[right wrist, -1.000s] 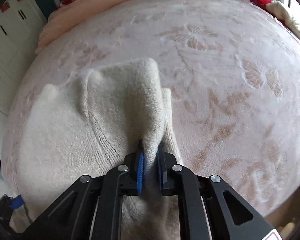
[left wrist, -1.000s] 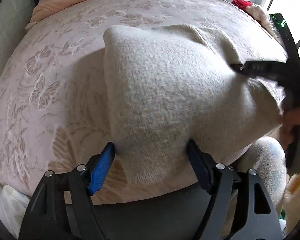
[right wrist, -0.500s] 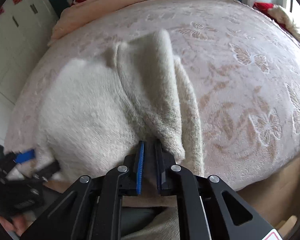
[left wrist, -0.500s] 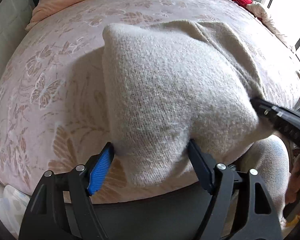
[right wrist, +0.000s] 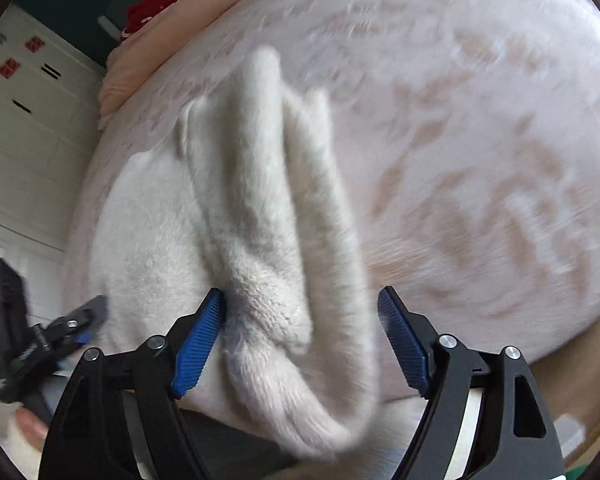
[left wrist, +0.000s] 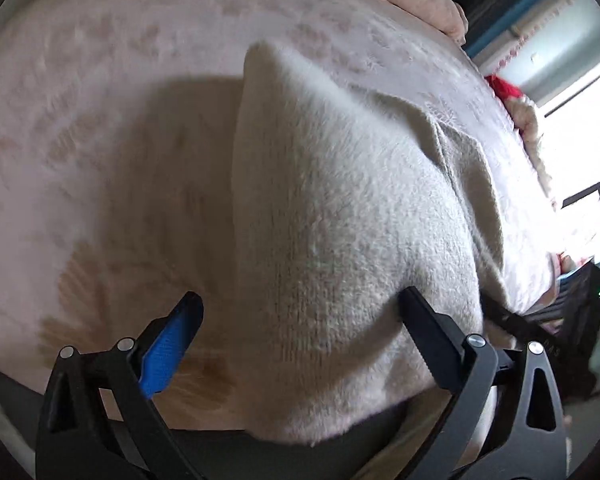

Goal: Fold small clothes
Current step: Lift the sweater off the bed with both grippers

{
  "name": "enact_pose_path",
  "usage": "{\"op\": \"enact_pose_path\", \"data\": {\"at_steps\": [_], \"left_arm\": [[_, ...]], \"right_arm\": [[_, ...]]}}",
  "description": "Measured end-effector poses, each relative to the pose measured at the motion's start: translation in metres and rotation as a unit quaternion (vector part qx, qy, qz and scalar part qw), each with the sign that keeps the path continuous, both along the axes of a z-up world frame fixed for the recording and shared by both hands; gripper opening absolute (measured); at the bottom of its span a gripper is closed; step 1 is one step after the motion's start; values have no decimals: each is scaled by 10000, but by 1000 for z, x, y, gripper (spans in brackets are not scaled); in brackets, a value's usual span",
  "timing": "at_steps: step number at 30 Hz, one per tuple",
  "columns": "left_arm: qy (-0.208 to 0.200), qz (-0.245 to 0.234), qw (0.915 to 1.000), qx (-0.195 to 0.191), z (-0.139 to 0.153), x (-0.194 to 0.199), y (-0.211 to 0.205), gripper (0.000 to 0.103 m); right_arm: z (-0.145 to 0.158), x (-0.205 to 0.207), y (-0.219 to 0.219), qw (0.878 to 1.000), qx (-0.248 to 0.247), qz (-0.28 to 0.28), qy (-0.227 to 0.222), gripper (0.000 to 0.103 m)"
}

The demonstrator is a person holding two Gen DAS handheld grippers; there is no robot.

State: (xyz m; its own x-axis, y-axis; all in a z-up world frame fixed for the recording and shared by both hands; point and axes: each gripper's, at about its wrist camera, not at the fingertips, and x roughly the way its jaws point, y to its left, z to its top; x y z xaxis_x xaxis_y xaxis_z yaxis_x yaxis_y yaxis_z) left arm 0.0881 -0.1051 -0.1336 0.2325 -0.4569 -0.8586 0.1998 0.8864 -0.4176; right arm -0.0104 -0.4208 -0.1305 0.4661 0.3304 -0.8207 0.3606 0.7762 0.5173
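Note:
A cream fuzzy knit sweater [left wrist: 340, 208] lies partly folded on the pink bed, its near edge hanging over the bed's front. My left gripper [left wrist: 300, 316] is open, its jaws wide apart around the sweater's near edge. In the right wrist view the sweater [right wrist: 260, 216] shows a folded sleeve strip running toward me. My right gripper [right wrist: 302, 320] is open, jaws apart on either side of that strip, and holds nothing. The left gripper also shows in the right wrist view [right wrist: 80, 320] at the left. Part of the right gripper shows in the left wrist view [left wrist: 540, 344] at the right.
The pink bedspread [left wrist: 100, 120] with a butterfly pattern covers the bed. A peach quilt [right wrist: 140, 80] lies at the far end. White cabinets [right wrist: 28, 140] stand at the left. A window [left wrist: 580, 140] and red cloth [left wrist: 504, 88] are at the right.
My right gripper has opened and let go of the folded sleeve, which now lies between its jaws. Both cameras have shifted; the left gripper stays open at the sweater's near edge.

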Motion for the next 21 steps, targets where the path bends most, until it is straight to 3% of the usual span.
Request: {"op": "enact_pose_path", "data": {"at_steps": [2,5,9,10,11,12,13,14,16,21], "left_arm": [[174,-2,9997,-152,-8,2,-2,98],[448,-59,9988,-202,-19,4,-12,98],[231,-427,9984,304,-13,0,-37,98],[155,-479,9977,451,-11,-1,-42,97],[134,-502,9974,504,-9,-2,-46,94],[105,-535,9969,570,-6,-2,-48,85],[7,-634,9956,683,2,-4,-52,74],[-58,-704,9947,746,7,-5,-54,68],[-257,-912,9915,897,22,-8,-59,54],[-632,-1125,9873,924,56,-26,-58,47]], "right_arm": [[-8,0,0,9995,272,-152,-101,93],[-11,5,4,9992,341,-169,-130,98],[-10,14,9,9996,242,-124,-124,98],[-9,14,11,9995,227,-134,-150,89],[-7,15,12,9994,245,-134,-182,72],[-4,15,12,9992,296,-144,-206,65],[1,12,12,9989,345,-209,-244,49],[4,11,10,9987,356,-235,-268,40],[18,8,13,9987,275,-265,-351,36],[55,-5,26,9977,65,-238,-630,34]]}}
